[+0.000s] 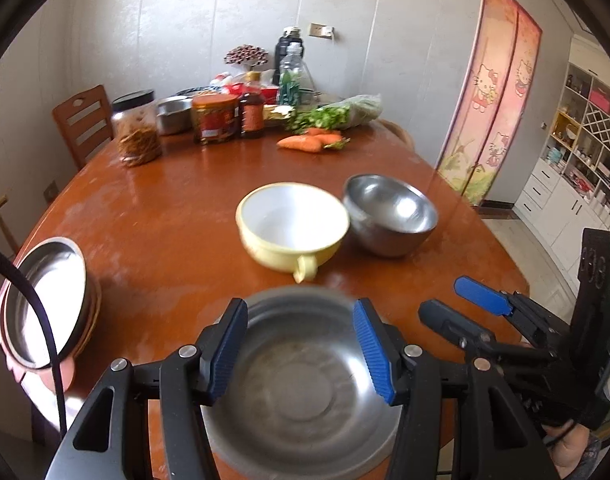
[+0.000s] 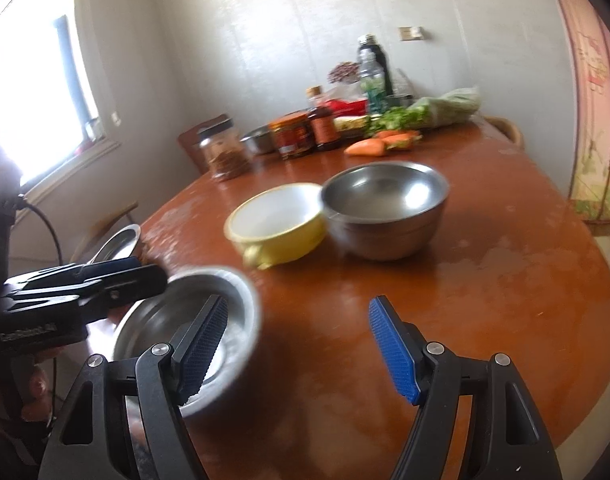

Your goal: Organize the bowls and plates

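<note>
At the near edge of the round wooden surface [image 1: 177,216], a shallow steel dish [image 1: 301,392] is seen directly beneath the left gripper [image 1: 301,350], whose ribbed blue jaws stand apart on either side of it; whether the rim is touched cannot be told, since the dish is blurred. The right gripper [image 2: 299,350] is held just to the right of that dish [image 2: 173,320], jaws wide apart and empty over bare wood. Farther ahead, near the middle, a glossy yellow handled bowl [image 1: 293,228] with a white interior sits beside a deep, mirror-bright steel bowl [image 1: 391,216], seemingly touching it. At the far left edge, 1 stack of steel plates [image 1: 45,296] is seen, judged the likely destination, nearer the left gripper.
</note>
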{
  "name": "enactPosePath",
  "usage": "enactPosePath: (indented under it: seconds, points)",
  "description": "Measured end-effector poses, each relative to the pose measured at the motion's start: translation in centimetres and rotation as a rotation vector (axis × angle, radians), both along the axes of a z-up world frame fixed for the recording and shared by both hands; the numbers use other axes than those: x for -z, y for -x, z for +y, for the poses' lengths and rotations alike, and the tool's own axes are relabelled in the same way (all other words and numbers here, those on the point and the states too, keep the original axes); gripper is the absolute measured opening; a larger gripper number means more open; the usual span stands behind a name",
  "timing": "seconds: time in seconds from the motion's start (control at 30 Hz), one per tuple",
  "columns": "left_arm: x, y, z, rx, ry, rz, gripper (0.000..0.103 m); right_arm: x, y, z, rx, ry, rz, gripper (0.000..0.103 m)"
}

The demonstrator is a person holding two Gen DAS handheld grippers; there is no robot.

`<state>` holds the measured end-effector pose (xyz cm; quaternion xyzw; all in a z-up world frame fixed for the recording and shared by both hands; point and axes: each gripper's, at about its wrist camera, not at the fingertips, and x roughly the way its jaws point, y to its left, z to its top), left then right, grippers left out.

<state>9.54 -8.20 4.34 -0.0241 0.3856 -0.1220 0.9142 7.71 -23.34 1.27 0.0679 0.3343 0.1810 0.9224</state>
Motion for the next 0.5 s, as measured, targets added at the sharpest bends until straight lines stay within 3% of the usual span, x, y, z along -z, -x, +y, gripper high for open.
enactPosePath:
  seconds: [0.23, 0.5]
  points:
    - [-0.5, -3.1, -3.1, 0.051, 0.02, 0.033, 0.056, -1.4, -4.0, -4.9, 0.132, 0.016, -0.002, 0.075]
    - [0.3, -6.4, -6.0, 0.093, 0.032, 0.094, 0.056, -1.2, -10.8, -6.9, 0.106, 0.036, 0.061, 0.075]
